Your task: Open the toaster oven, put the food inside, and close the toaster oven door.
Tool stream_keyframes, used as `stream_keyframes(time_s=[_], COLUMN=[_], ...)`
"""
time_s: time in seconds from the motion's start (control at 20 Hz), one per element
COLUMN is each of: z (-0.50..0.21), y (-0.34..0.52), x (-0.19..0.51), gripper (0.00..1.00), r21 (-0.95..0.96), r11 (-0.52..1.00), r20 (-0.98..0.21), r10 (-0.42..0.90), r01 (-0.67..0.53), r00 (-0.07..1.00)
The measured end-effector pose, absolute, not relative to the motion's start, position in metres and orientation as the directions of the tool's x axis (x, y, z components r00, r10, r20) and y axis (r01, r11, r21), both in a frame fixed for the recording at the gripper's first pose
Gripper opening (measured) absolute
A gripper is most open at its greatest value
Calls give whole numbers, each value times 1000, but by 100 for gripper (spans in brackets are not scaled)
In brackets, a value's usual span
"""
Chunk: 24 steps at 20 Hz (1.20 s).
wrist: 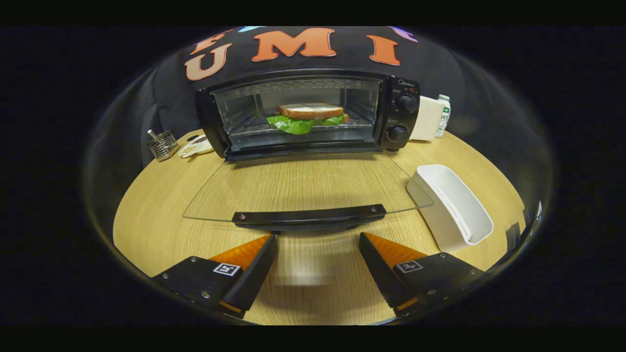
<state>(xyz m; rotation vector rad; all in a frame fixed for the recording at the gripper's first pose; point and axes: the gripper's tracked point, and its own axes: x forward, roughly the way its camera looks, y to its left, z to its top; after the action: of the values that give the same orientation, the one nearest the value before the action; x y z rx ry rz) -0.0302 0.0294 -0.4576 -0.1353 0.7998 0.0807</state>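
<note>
— Claw [318,239] first: what do you see of it from your end?

— Both fingers stand wide apart with nothing between them but bare tabletop. I have them hovering over the round wooden table [156,215], tips just short of the door handle [309,215].

— So the door is down?

— Yes. The toaster oven [308,112] sits at the far side of the table against the black cloth, and its glass door [303,188] lies flat and open toward me, the dark handle along its near edge, just ahead of the fingertips.

— And the food?

— The sandwich [309,116] is inside the oven, resting on the wire rack in the middle of the chamber. I see toasted bread on top and a green lettuce leaf spilling out beneath it on the near side.

— Anything else holding things?

— To the right of the open door there is a white tray [452,208], long and deep; I see no contents in it from here. Left of the oven stands a small wire basket [162,144] with what looks like a utensil poking out, and beside it a small white dish [196,145] with something dark in it that I cannot make out. Right of the oven, past its two knobs [402,117], a white box [427,119] and a bottle [443,115] stand close together.
</note>
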Motion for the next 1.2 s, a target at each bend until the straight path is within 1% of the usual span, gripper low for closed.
stream_keyframes(time_s=[0.25, 0.5, 0.75, 1.2], z=[-434, -391, -353, -298], y=[41, 53, 56, 71], x=[-30, -10, 31, 105], gripper=[100, 99, 99, 99], r21=[-31, -9, 36, 8], r11=[991, 990, 991, 988], r20=[-701, -636, -563, -438], r10=[73, 106, 127, 145], r01=[-132, -144, -129, -157], r00=[709, 764, 817, 887])
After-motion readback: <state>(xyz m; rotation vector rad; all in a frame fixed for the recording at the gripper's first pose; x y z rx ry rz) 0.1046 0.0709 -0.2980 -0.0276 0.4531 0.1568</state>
